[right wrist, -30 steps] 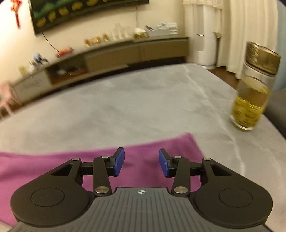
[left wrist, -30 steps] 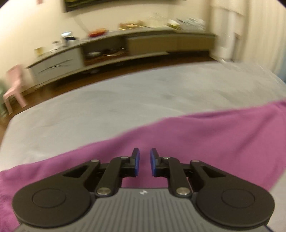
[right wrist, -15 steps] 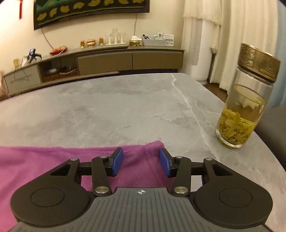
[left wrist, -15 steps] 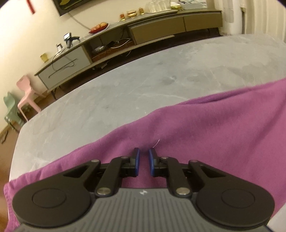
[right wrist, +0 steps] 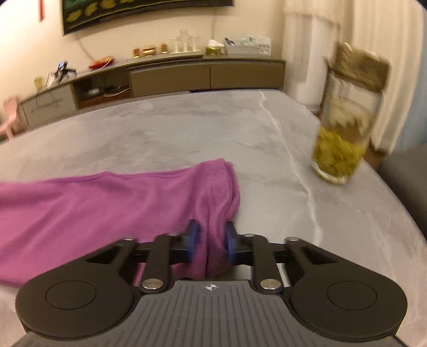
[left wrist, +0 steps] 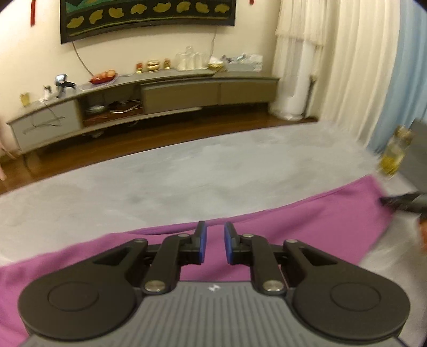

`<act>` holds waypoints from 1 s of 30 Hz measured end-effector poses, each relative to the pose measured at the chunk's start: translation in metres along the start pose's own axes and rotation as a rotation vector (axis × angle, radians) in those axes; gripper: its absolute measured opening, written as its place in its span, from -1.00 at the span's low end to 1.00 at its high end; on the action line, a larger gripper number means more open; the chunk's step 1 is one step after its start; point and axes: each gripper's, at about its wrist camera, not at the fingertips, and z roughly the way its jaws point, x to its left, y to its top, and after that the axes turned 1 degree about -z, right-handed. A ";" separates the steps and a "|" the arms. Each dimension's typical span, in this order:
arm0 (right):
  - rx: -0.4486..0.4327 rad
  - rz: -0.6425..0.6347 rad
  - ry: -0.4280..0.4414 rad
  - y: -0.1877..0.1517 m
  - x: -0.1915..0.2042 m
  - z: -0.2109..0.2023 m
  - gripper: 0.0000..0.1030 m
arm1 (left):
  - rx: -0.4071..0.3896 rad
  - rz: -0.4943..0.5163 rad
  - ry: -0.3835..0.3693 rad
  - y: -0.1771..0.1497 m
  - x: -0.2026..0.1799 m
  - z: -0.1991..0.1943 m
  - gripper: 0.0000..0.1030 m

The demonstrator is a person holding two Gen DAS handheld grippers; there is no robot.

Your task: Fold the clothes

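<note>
Purple garment (right wrist: 112,202) is spread on the grey table (right wrist: 213,138). Right hand-held gripper (right wrist: 210,240) is closing on its bunched corner, left hand-held gripper (left wrist: 212,241) narrow, cloth in its gap.

I'm working in a home living room, long low media cabinet (left wrist: 149,98) along the wall, fruit plate (left wrist: 103,77) on it, wall hanging (left wrist: 146,16), cream curtains (left wrist: 347,66), grey marble table (right wrist: 186,133)
</note>
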 end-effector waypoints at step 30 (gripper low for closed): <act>0.015 0.001 0.407 0.006 0.109 -0.038 -0.12 | 0.099 -0.431 -0.271 -0.019 -0.079 0.154 -0.35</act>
